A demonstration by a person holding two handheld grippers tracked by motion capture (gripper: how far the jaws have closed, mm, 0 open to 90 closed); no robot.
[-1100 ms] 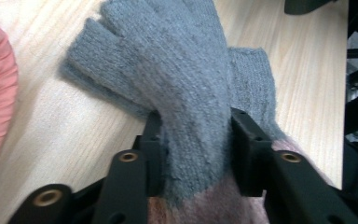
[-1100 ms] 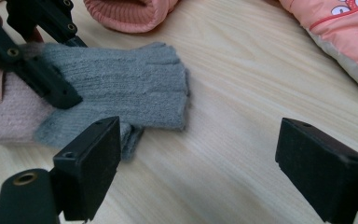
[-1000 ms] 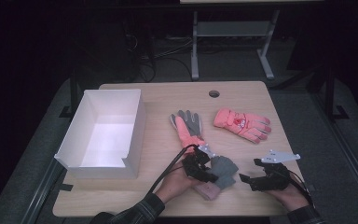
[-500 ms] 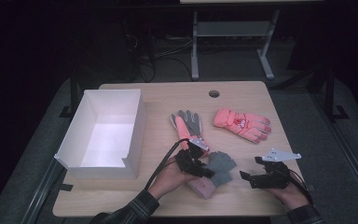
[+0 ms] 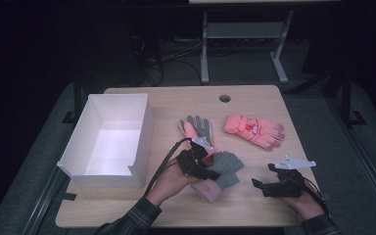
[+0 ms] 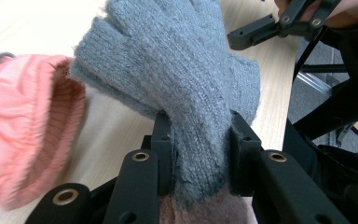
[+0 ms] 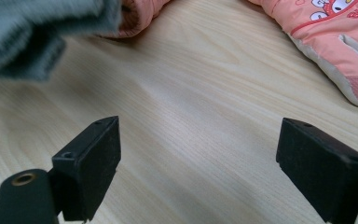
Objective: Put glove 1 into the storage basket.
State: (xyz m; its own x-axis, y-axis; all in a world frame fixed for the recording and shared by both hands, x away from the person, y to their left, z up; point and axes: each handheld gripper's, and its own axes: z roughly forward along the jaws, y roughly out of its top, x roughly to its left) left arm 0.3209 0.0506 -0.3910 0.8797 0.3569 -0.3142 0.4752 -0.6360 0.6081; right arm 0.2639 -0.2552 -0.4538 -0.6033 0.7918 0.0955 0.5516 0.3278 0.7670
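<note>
A grey knit glove [image 5: 227, 166] [image 6: 177, 60] hangs a little above the table with my left gripper [image 5: 209, 171] [image 6: 200, 135] shut on its cuff end, both pads pressing into the wool. A pink knit glove [image 5: 206, 190] [image 6: 23, 135] lies just under and beside it. My right gripper [image 5: 263, 176] [image 7: 200, 154] rests near the table's front right with its jaws wide open and only bare wood between them. A corner of the grey glove [image 7: 23, 32] sits ahead of it to the left. A pink ski glove [image 5: 254, 129] [image 7: 335, 42] lies further back on the right.
A white open box [image 5: 142, 147] stands at the left of the wooden table [image 5: 176, 210]. A pink glove with a grey palm [image 5: 196, 127] lies at the middle, behind my left gripper. A cable hole [image 5: 224, 98] sits near the far edge.
My left hand has risen slightly and drawn the grey glove up with it. The right hand has stayed put.
</note>
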